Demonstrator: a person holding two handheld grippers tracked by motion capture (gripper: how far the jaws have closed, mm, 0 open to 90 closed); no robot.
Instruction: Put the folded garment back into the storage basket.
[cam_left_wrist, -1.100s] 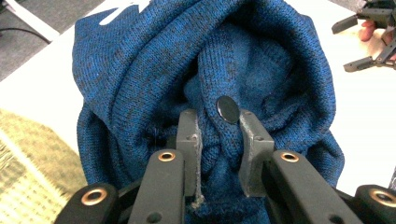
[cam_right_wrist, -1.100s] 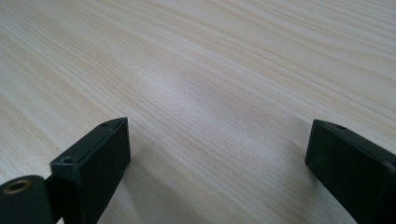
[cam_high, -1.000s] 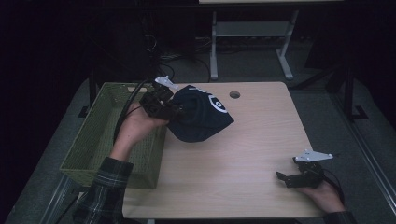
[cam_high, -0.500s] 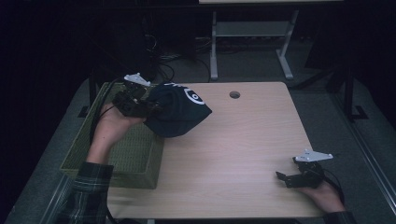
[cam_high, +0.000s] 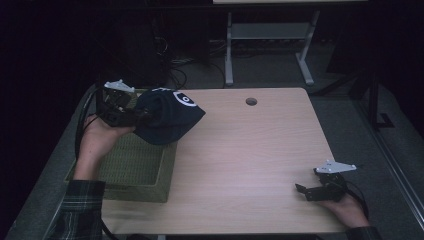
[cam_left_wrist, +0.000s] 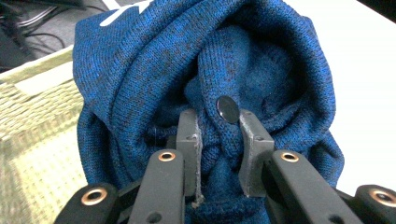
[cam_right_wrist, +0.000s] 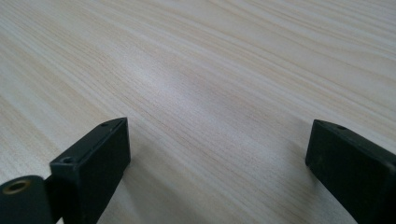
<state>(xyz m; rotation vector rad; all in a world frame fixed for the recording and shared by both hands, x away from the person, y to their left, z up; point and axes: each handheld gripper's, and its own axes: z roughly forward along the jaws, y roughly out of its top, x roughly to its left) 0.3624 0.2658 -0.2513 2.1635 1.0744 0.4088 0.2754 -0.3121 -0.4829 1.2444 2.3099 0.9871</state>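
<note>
Left tool (cam_left_wrist: 217, 140) is seen pinching a bunched fold of the blue knit garment (cam_left_wrist: 205, 70), its jaws pressed onto the cloth just below a small dark button (cam_left_wrist: 228, 109). In the high view the garment (cam_high: 167, 117) is held clear of the surface, hanging from the left tool (cam_high: 131, 116) over the near-right corner of the green woven basket (cam_high: 125, 167), partly above the tabletop (cam_high: 250, 160) edge. The basket is judged to lie directly below and to the left of the tool, so the left hand is much the nearer. Right tool (cam_high: 312, 191) is rested at the tabletop's near right, jaws spread and empty, well apart from the garment. Compared with half a second earlier, the garment has been carried further left, toward the basket; the right tool is unmoved.
</note>
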